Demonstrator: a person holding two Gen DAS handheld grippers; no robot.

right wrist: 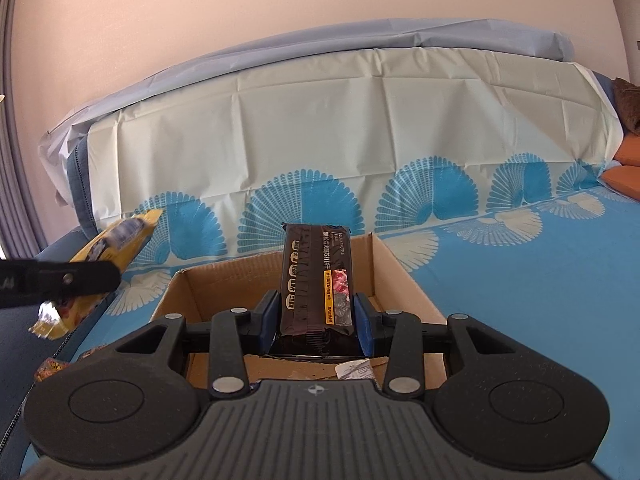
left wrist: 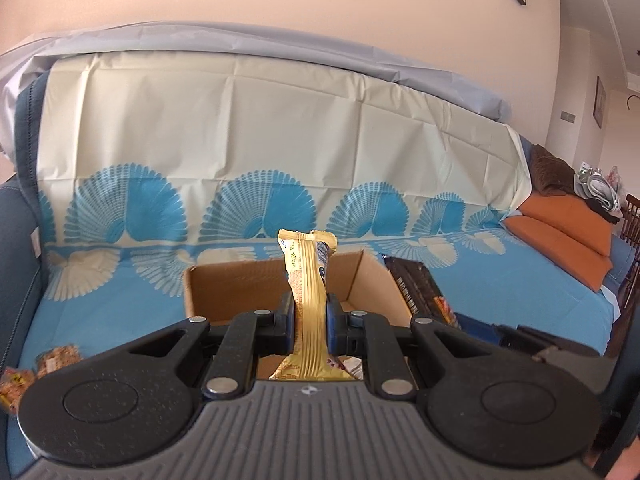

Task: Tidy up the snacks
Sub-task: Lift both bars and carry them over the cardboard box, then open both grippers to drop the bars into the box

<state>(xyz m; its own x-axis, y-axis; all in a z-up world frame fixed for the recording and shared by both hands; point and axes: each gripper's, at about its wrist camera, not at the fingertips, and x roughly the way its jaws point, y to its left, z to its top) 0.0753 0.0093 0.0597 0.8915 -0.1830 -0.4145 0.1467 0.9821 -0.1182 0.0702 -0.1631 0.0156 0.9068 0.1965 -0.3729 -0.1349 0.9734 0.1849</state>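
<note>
The left tool (left wrist: 311,316) pinches a gold bar (left wrist: 308,304) between its blue pads (left wrist: 289,322), which press on the wrapper at about mid-length. The bar stands nearly upright, its crimped top end above the far wall of the box (left wrist: 224,292), its lower end over the near edge.

The right tool (right wrist: 316,318) is clamped on a black pack (right wrist: 318,280), the pads tight on both of its long sides. The pack stands on end, tilted a little, and is held over the inside of the box, whose cardboard floor and a scrap of white paper (right wrist: 354,370) show below it.

From the right wrist view the left tool appears as a dark arm at the left, with the gold bar sticking up and blurred, beside the box and not over it.

The box sits open on a sofa (left wrist: 20,280) draped with a cloth (left wrist: 200,152), cream above and blue with fan shapes below. More snacks (left wrist: 52,364) lie loose on the cloth left of the box. Orange cushions (left wrist: 560,232) are stacked at the far right end.
</note>
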